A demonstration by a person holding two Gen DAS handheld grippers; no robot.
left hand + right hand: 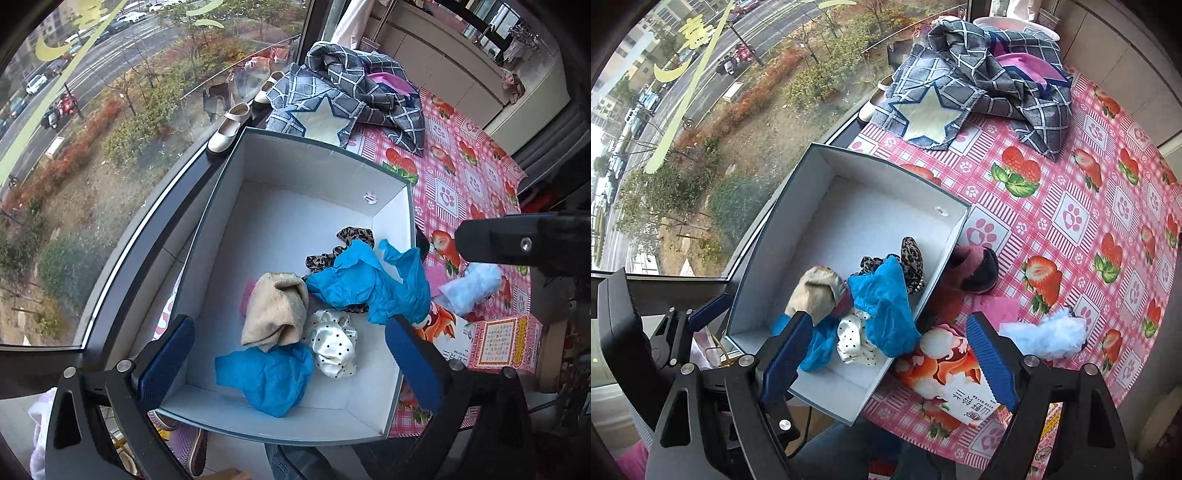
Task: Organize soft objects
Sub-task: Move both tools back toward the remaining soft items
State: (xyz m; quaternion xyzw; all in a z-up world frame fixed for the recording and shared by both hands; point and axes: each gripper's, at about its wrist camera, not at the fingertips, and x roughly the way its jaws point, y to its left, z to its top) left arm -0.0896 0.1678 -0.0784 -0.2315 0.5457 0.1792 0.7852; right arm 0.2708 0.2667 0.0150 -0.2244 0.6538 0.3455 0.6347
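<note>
The open white box (295, 177) sits at the left edge of the pink strawberry tablecloth (476, 173), against the window ledge, its long axis running from the near side away toward the far plaid cloth (343, 96). Its soft contents crowd the near right half: a beige sock (277, 314), a white polka-dot scrunchie (332, 343), a leopard-print scrunchie (354, 236), and two crumpled blue covers, one near (269, 376) and one draped against the right wall (369, 284). The far half of the floor lies bare. The left gripper (291, 358) hangs over the box with fingers spread wide and nothing between the pads; the right gripper (890, 362) straddles the box's near right wall, fingers apart, gripping nothing. Outside the right wall lie a pink slipper (971, 269), a pale blue fluffy piece (1045, 332) and a printed packet (945, 384) with Chinese characters too small to read. A cream shoe (229, 129) rests on the ledge.
</note>
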